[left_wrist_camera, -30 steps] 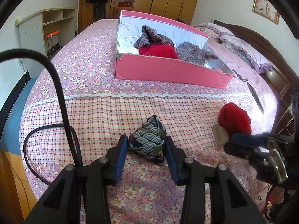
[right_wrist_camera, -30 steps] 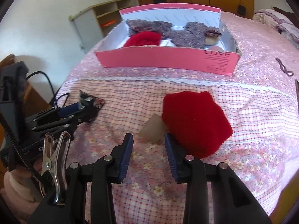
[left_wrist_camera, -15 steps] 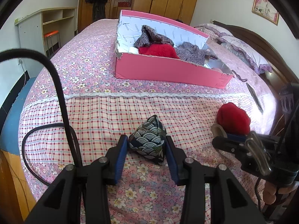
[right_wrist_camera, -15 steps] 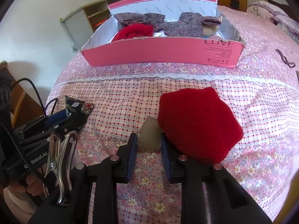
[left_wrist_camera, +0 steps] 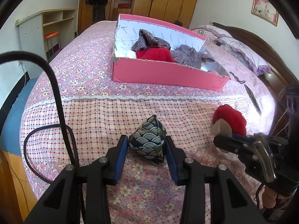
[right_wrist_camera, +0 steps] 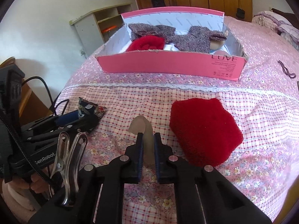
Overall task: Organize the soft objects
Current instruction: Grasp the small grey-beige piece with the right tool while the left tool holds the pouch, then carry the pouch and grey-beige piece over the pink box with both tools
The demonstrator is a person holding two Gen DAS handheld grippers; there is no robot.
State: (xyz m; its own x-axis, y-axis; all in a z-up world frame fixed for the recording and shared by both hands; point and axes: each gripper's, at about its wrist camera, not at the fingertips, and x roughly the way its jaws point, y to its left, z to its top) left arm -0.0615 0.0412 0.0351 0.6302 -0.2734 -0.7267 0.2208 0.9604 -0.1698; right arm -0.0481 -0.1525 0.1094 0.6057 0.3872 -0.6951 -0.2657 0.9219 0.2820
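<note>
Right claw [right_wrist_camera: 148, 140] has just been closing and pinches the beige tag [right_wrist_camera: 143, 128] beside the red pad [right_wrist_camera: 203, 130]. Left claw [left_wrist_camera: 146, 145] is part open, clamped on the wave-print pouch [left_wrist_camera: 149, 142] on the bed [left_wrist_camera: 89, 115]. Pink box [left_wrist_camera: 164, 73] sits further back, holding knitwear.

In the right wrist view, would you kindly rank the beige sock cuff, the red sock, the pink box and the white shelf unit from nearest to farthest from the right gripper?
1. Beige sock cuff, pinched in the right gripper.
2. Red sock, just to the right.
3. Pink box, farther up the bed.
4. White shelf unit, by the wall, left.
</note>
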